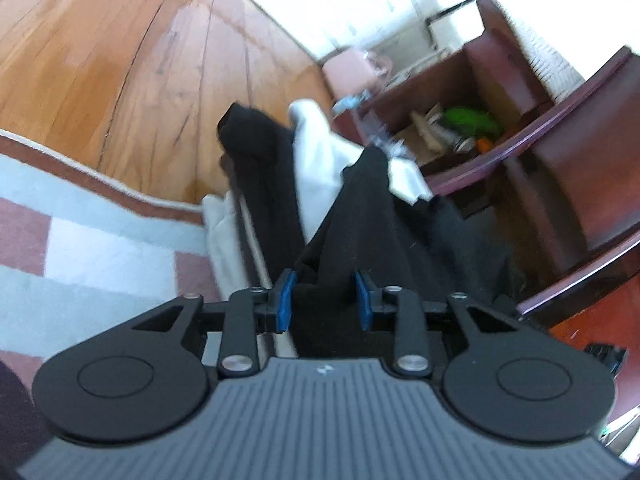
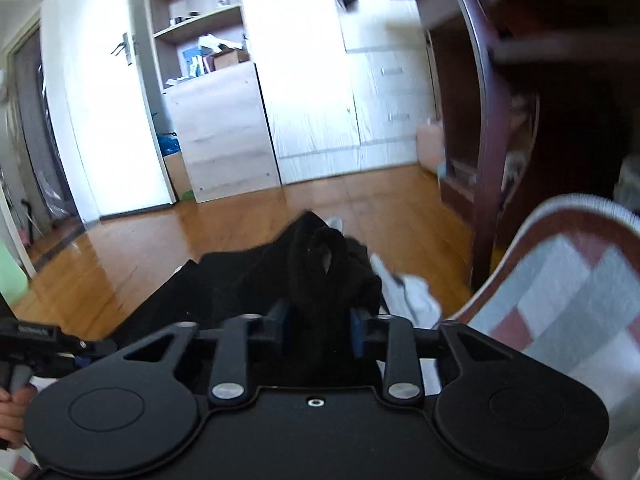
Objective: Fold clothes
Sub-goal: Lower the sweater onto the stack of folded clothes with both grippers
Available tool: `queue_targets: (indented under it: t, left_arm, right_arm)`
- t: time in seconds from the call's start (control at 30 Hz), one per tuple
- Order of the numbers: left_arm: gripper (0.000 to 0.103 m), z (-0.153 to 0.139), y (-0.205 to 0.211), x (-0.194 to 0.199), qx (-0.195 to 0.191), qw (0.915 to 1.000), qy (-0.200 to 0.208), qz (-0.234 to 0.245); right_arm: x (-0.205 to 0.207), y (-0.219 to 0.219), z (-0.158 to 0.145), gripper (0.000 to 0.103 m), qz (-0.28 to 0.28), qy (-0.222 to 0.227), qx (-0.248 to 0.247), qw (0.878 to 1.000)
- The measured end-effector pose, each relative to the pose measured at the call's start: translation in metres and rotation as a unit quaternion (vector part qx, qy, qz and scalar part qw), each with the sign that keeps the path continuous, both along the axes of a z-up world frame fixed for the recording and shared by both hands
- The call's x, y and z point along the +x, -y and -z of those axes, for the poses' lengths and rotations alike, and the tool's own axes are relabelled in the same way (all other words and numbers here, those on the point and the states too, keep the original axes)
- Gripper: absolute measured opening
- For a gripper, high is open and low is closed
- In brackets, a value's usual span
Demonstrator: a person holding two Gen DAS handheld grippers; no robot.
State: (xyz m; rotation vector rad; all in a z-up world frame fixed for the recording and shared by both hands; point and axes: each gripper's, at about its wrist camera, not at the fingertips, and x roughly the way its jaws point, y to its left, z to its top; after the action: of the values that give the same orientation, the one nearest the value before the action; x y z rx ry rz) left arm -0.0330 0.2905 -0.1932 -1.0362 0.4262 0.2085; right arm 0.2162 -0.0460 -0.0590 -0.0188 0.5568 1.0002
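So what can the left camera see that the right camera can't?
Only the left view shows the green thing and orange bit in the dark wooden shelf.

Only the right view shows the white door, the open shelves with boxes, and the person's hand at the edge.

Both show the black garment pinched in a hand-held gripper, left and right, plus white clothes, the wood floor and the checked blanket.

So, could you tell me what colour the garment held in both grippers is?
Black garment, clearest in the left wrist view.
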Motion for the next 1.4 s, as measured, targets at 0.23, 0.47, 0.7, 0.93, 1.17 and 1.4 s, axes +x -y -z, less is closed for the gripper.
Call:
queue_targets:
  t: [0.23, 0.47, 0.7, 0.93, 1.17, 1.4]
  left_arm:
    - [0.031, -0.002, 0.011, 0.011, 0.021, 0.9995, 0.022, 0.002]
    - [0.014, -0.049, 0.02, 0.019, 0.118, 0.9922, 0.037, -0.017]
    - [0.013, -0.129, -0.023, 0.068, 0.197, 0.9789, 0.053, 0.006]
    - [0.02, -0.114, -0.062, 0.148, 0.313, 0.938, -0.146, -0.026]
    - [0.031, -0.072, -0.045, 0.097, 0.279, 0.9489, -0.145, -0.028]
    - [0.058, -0.078, 0.017, 0.081, 0.296, 0.9522, -0.053, 0.052]
  right_arm:
    - [0.008, -0.015, 0.016, 0.044, -0.01, 0.013, -0.027, 1.0]
    - [-0.06, -0.025, -0.029, 0.015, -0.031, 0.192, -0.045, 0.98]
    - [-0.083, -0.029, -0.079, 0.015, 0.03, 0.204, 0.003, 0.979]
    - [-0.06, -0.023, -0.001, 0.022, 0.198, -0.066, -0.031, 0.978]
    - [-0.075, -0.01, -0.002, 0.039, 0.232, 0.029, -0.08, 0.969]
    - [-0.069, -0.042, -0.041, 0.035, 0.01, 0.155, -0.1, 0.983]
